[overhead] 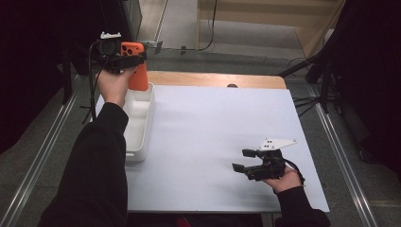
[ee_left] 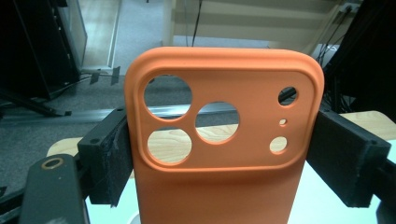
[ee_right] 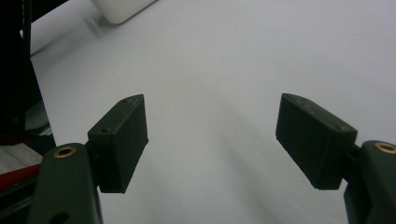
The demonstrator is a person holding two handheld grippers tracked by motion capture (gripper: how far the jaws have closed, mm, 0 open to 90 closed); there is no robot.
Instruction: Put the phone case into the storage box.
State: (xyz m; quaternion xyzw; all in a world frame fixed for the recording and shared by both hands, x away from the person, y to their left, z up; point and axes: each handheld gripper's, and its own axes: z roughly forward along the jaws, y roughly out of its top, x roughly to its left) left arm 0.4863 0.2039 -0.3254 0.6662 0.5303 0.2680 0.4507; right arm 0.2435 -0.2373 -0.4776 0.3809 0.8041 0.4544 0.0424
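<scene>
Left gripper (overhead: 124, 60) is clamped on an orange phone case (overhead: 137, 71), held up in the air at the far left corner of the table (overhead: 213, 142), above the far end of the white tray (overhead: 139, 118). In the left gripper view both pads press the case (ee_left: 224, 140) by its side edges, just below the camera-cutout block; three big round holes and three small ones face the camera, and the case stands upright between the jaws. Right gripper (overhead: 243, 160) sits low over the table near the right front edge, jaws spread wide with nothing between them; the right gripper view shows bare white tabletop (ee_right: 224, 84) in the gap and a corner of the tray (ee_right: 121, 9) at the top. The two grippers are well apart. Tray runs along the table's left edge; contents not discernible.
</scene>
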